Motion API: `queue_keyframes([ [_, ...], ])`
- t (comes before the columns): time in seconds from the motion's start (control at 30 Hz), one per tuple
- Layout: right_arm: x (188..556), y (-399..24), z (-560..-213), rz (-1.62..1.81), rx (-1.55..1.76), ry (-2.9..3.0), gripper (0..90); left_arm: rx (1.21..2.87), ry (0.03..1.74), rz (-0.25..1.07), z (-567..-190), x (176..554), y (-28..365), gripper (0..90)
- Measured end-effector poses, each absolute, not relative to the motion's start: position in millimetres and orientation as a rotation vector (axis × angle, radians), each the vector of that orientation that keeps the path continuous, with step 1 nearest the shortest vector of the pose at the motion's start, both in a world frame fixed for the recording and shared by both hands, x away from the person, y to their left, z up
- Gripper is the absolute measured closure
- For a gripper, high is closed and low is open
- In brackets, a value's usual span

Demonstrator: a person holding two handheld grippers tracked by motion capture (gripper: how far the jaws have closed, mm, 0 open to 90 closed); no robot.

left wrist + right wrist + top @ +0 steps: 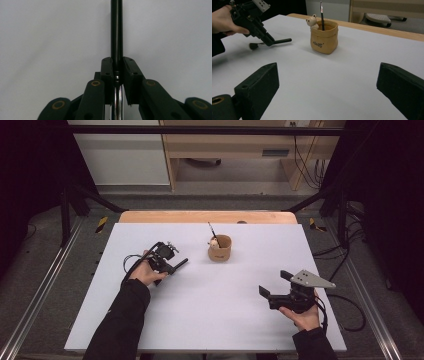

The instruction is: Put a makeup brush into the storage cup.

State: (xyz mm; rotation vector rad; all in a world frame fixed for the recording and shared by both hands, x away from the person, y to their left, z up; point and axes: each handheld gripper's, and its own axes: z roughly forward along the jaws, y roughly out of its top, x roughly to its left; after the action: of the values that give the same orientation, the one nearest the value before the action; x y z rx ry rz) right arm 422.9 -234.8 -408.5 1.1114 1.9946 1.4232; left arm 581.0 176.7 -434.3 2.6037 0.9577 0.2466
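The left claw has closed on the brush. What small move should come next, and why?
Probably lift the makeup brush off the table and carry it toward the tan cup. The left claw is shut on its handle, and the cup already holds one thin brush.

The brush (pixel 268 43) is black with a chrome ferrule; the cup (pixel 324 37) is tan — dark lettering, a cream bear at its rim — and the table (pixel 210 310) is pale lilac-white.

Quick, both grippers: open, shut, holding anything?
Left gripper: shut on the makeup brush, gripped along its handle.
Right gripper: open, holding nothing.
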Motion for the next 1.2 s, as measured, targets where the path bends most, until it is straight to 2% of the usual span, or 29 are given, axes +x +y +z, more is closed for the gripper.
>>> queue_keyframes([
  [0.53, 423, -232, -408, 1.401, 1.102, 2.004, 4.8, 2.564, 0.804, 0.319, -405, 550, 177, 79.1],
  [1.2, 423, -222, -408, 1.374, 1.077, 2.038, 4.7, 2.483, 0.625, 0.318, -392, 502, 177, 79.1],
])
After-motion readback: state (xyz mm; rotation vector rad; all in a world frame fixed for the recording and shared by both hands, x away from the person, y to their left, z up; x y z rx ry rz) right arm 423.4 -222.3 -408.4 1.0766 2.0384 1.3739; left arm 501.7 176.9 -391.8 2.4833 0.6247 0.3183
